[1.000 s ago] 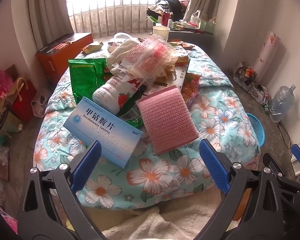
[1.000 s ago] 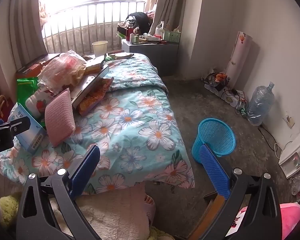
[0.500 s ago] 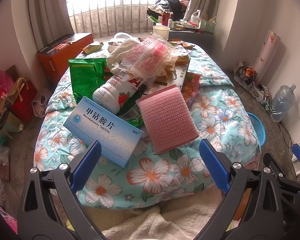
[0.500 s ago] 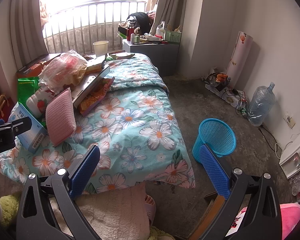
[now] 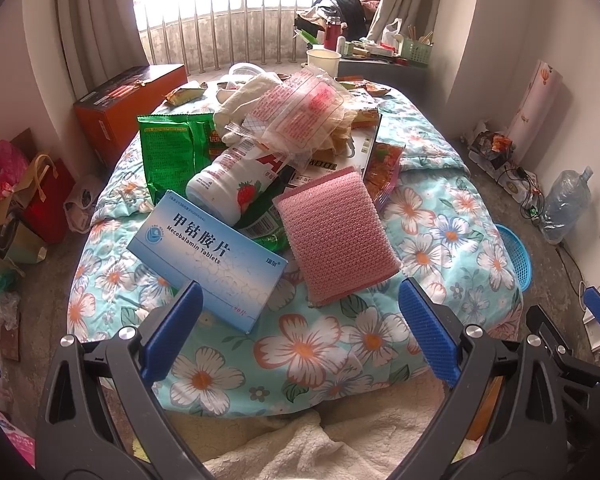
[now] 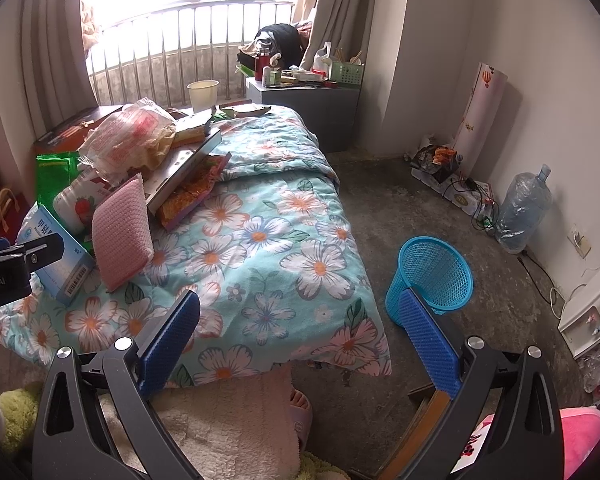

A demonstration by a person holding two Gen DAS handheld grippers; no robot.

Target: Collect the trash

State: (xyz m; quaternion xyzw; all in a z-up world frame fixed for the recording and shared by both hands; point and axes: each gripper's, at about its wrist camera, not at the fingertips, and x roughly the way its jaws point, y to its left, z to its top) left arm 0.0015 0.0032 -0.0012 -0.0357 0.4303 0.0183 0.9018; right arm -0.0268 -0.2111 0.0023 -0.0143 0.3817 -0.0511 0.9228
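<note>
We hold both grippers wide apart and empty before a heap of trash on the flowered quilt (image 5: 440, 240)

Our left gripper (image 5: 300, 332) faces the heap with its blue fingers spread, holding nothing; just ahead lie a blue tablet box (image 5: 208, 256) and a pink sponge (image 5: 336, 236) side by side, with a white strawberry bottle (image 5: 236, 184), a green snack bag (image 5: 172, 152) and a crumpled clear plastic bag (image 5: 300, 116) piled behind them. Our right gripper (image 6: 300, 340) is likewise spread and empty over the quilt's near edge, with the blue mesh basket (image 6: 432, 276) on the floor just beside the bed, well apart from the heap
</note>
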